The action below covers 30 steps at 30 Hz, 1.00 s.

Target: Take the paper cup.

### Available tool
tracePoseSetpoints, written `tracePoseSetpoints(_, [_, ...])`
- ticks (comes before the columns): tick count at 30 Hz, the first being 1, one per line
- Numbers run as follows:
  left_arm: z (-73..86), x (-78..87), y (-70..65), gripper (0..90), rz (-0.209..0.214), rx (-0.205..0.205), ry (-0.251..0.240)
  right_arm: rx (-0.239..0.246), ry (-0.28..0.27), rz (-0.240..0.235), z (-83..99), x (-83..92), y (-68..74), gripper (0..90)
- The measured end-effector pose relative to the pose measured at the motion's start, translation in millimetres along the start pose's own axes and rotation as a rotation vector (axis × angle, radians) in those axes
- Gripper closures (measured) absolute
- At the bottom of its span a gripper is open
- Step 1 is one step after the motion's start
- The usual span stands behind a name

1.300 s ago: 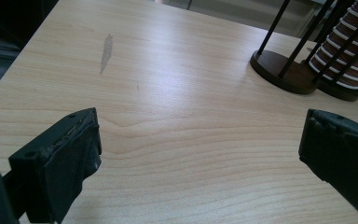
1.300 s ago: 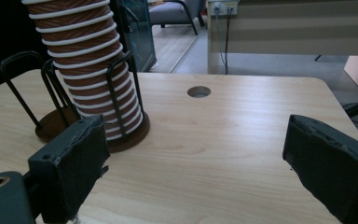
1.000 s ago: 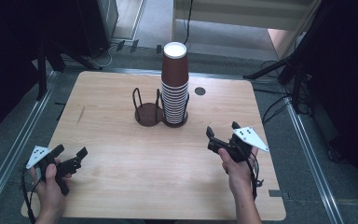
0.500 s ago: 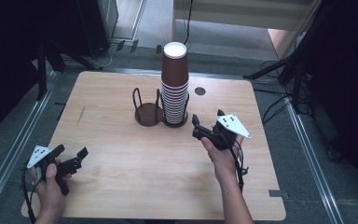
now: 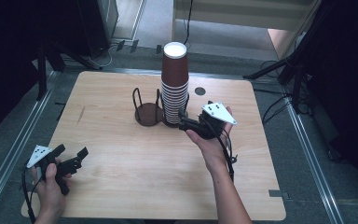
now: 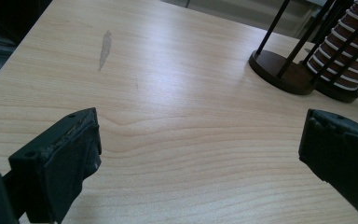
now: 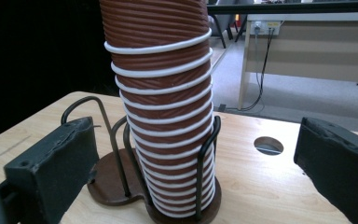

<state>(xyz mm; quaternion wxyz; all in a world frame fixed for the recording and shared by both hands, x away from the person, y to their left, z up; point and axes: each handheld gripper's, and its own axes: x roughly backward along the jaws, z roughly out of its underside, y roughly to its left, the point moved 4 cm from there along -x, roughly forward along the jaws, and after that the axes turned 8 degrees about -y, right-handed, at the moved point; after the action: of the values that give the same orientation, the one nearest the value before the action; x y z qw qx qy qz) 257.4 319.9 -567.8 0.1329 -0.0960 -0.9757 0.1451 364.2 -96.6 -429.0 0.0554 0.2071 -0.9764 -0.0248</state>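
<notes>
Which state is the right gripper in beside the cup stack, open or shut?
Open: the right gripper has its jaws spread wide, nothing between them, facing the cup stack.

- A tall stack of brown paper cups (image 5: 175, 88) with white rims stands upright, leaning slightly, in the right ring of a dark two-ring wire holder (image 5: 150, 109).
- The holder sits toward the table's far edge, near centre.

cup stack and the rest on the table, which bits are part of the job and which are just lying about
In the job:
cup stack
wire holder
right gripper, open, next to the stack

Lying about:
left gripper, open, idle at the table's near left
table hole
</notes>
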Motion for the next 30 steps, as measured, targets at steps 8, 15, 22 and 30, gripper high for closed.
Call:
tracePoseSetpoints(8, [0.1,-0.1,0.0,0.0,0.004,-0.003,0.006,0.024,-0.003,0.016,-7.0,-13.8,9.9,0.0])
tracePoseSetpoints(15, [0.1,-0.3,0.1,0.0,0.006,-0.001,0.008,0.044,-0.005,0.016,-9.8,-30.0,21.4,0.0])
tracePoseSetpoints(22, [0.1,-1.1,-0.1,0.0,0.010,0.002,0.016,0.027,-0.018,0.029,-19.9,-47.1,29.7,0.0])
tracePoseSetpoints(30, [0.2,-1.6,-0.1,0.0,0.012,0.000,0.019,0.028,-0.034,0.043,-30.2,-60.1,33.0,0.0])
